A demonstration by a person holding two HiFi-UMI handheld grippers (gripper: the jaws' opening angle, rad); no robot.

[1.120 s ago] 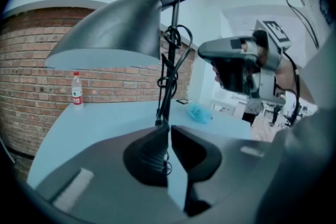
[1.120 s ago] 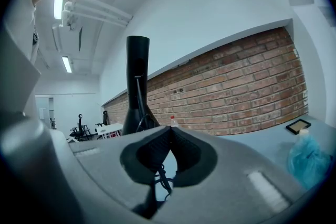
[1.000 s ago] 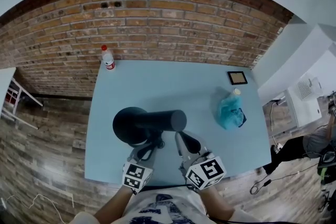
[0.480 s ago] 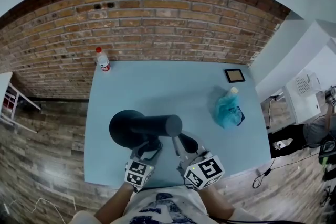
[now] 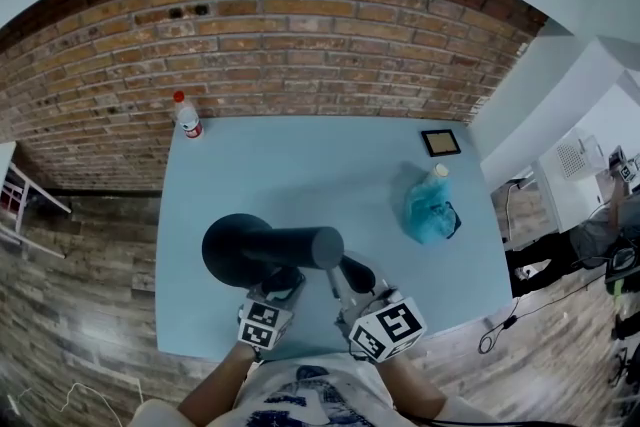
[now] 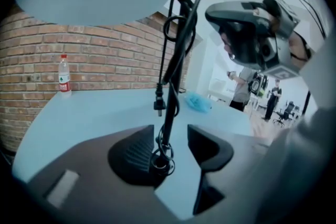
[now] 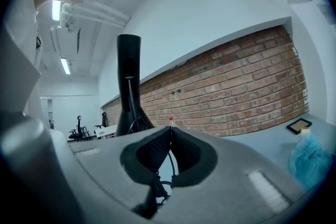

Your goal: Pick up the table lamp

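Lamp (image 5: pixel 300 245) stands upright near the front edge of the blue surface (image 5: pixel 320 155); the head view shows only its black shade (image 5: pixel 245 250) from above. Left gripper view alone reveals the thin stem (image 6: pixel 169 113) and cord (image 6: pixel 159 105) between the released jaws of the left hand-held gripper (image 6: pixel 170 136), which have just been opening. The right hand-held gripper (image 7: pixel 169 136) is clenched, jaws together.

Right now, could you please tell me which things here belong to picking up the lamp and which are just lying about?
Job: table lamp; left claw, just been opening, with the power cord inside it; right claw, shut.
Lying about: water bottle; blue plastic bag; small picture frame.
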